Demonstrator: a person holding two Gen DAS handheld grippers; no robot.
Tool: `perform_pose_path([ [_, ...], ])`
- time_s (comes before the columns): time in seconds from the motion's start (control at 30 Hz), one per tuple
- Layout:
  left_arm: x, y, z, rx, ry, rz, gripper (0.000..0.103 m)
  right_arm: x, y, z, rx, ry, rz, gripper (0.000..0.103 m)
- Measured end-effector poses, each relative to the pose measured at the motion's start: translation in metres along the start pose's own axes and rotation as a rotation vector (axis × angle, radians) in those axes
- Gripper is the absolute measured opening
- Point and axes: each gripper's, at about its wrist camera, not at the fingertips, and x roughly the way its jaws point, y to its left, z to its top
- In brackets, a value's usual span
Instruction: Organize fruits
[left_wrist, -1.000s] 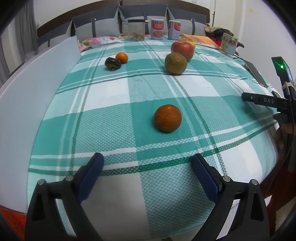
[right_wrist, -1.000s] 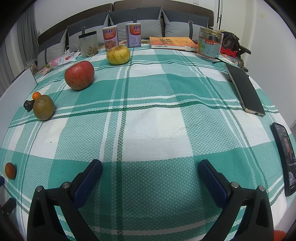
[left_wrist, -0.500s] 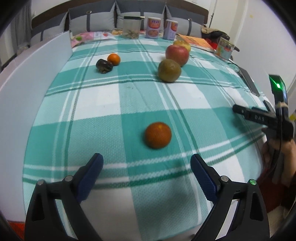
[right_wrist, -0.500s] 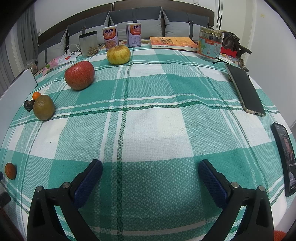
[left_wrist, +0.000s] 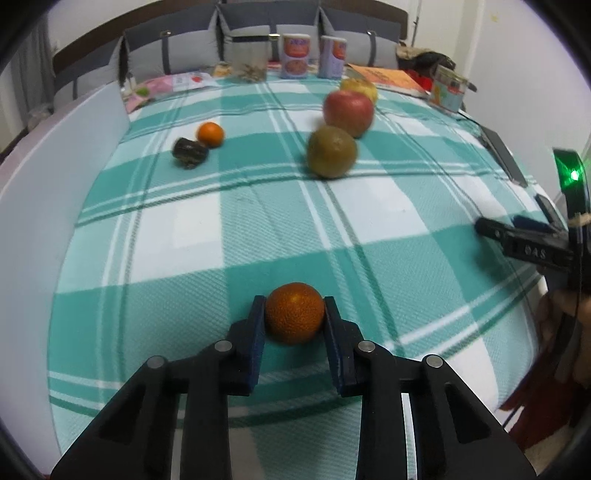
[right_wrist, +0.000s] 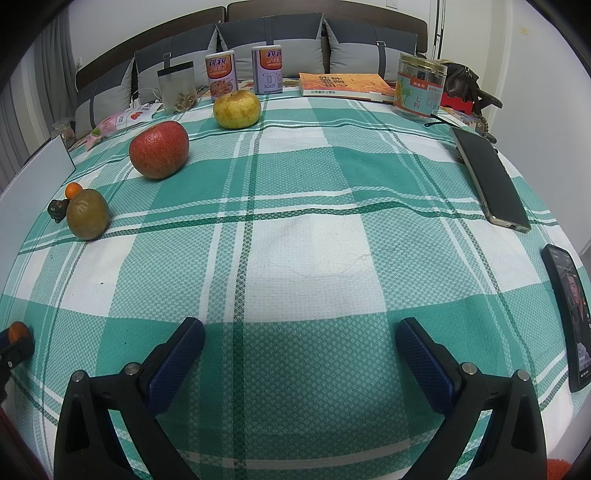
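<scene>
My left gripper (left_wrist: 294, 308) is shut on an orange (left_wrist: 294, 317) that rests on the green plaid tablecloth (left_wrist: 258, 229) near the front edge. Farther back lie a brown-green fruit (left_wrist: 331, 151), a red apple (left_wrist: 348, 112), a yellow fruit (left_wrist: 360, 87), a small orange (left_wrist: 210, 134) and a dark fruit (left_wrist: 189, 152). My right gripper (right_wrist: 300, 338) is open and empty over the front of the cloth. In the right wrist view the apple (right_wrist: 159, 149), yellow fruit (right_wrist: 236, 109), brown-green fruit (right_wrist: 87, 213) and held orange (right_wrist: 16, 331) show at left.
A white board (left_wrist: 55, 192) stands along the left edge. Cans (right_wrist: 221, 74), a bag (right_wrist: 177, 86), a book (right_wrist: 343, 85) and a jar (right_wrist: 419, 90) line the back. Two phones (right_wrist: 489, 182) (right_wrist: 567, 314) lie at the right.
My left gripper moved forward to the near orange and shut on it. The right gripper has not moved.
</scene>
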Motion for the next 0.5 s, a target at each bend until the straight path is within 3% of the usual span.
perform_pose_path([
  [0.2, 0.011, 0.036, 0.026, -0.102, -0.015, 0.047, 0.029, 0.000, 0.000, 0.000, 0.000, 0.000, 0.000, 0.103],
  [0.37, 0.031, 0.050, 0.031, -0.109, 0.006, 0.098, 0.034, 0.000, 0.000, 0.000, 0.000, -0.001, 0.000, 0.103],
  [0.43, 0.031, 0.050, 0.029, -0.106, 0.000, 0.133, 0.064, 0.000, 0.000, 0.000, 0.000, -0.001, 0.000, 0.103],
  [0.47, 0.031, 0.050, 0.028, -0.110, 0.005, 0.151, 0.088, 0.000, 0.000, 0.000, 0.000, -0.001, 0.000, 0.103],
  [0.5, 0.031, 0.052, 0.026, -0.119, -0.002, 0.161, 0.092, 0.000, 0.000, 0.000, 0.000, -0.001, 0.000, 0.103],
])
